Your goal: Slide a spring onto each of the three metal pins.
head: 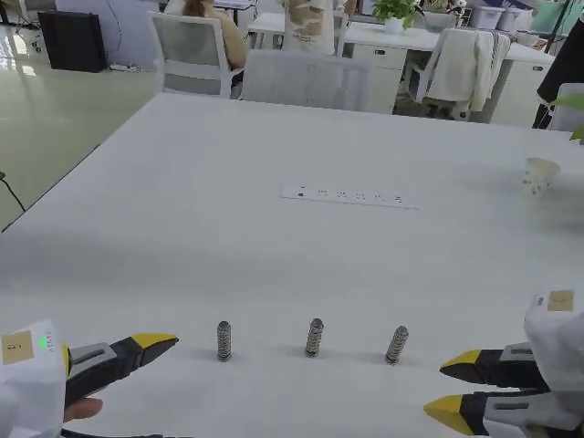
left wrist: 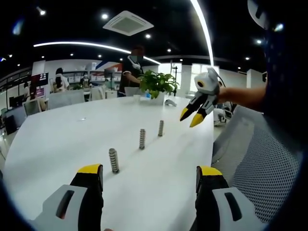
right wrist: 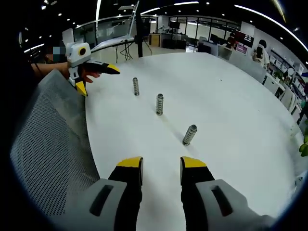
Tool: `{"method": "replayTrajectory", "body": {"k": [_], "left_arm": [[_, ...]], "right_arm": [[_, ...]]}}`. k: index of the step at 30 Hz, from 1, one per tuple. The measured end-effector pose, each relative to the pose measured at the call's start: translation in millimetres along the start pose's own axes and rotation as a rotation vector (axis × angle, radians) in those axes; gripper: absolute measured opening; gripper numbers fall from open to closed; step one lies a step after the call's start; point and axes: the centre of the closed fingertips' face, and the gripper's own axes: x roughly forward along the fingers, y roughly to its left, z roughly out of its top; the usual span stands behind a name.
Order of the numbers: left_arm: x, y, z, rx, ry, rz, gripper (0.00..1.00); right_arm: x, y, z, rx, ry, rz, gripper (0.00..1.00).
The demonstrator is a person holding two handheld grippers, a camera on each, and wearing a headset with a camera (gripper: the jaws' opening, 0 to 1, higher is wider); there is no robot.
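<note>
Three metal pins stand in a row near the table's front edge, each with a spring around it: left spring (head: pixel 224 341), middle spring (head: pixel 314 338), right spring (head: pixel 396 345), which leans a little. The same row runs away from my left gripper (left wrist: pixel 149 171), nearest spring (left wrist: pixel 113 160) first; the jaws are wide open and empty. My right gripper (right wrist: pixel 161 162) is open and empty too, with the leaning spring (right wrist: pixel 189 134) just ahead. One yellow-tipped finger (head: pixel 151 345) of the left gripper lies left of the row. The right gripper (head: pixel 440 390) is to its right.
A white power strip (head: pixel 342 195) lies mid-table, and a paper cup (head: pixel 540 175) stands far right. Chairs (head: pixel 192 55) line the far edge, with a person seated behind. A grey mesh chair (right wrist: pixel 53 139) sits at the near edge. A plant (left wrist: pixel 156 83) stands at the table's end.
</note>
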Motion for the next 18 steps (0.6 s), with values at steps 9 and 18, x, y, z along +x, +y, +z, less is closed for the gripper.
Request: {"method": "replayTrajectory", "body": {"k": [9, 18], "left_arm": [[-2.1, 0.4, -0.6, -0.007, 0.001, 0.01, 0.76], [-4.6, 3.0, -2.6, -0.021, 0.0, 0.019, 0.77]], "right_arm": [[-5.2, 4.5, -1.0, 0.013, -0.082, 0.012, 0.39], [-9.7, 0.7, 0.8, 0.031, -0.177, -0.018, 0.6]]}}
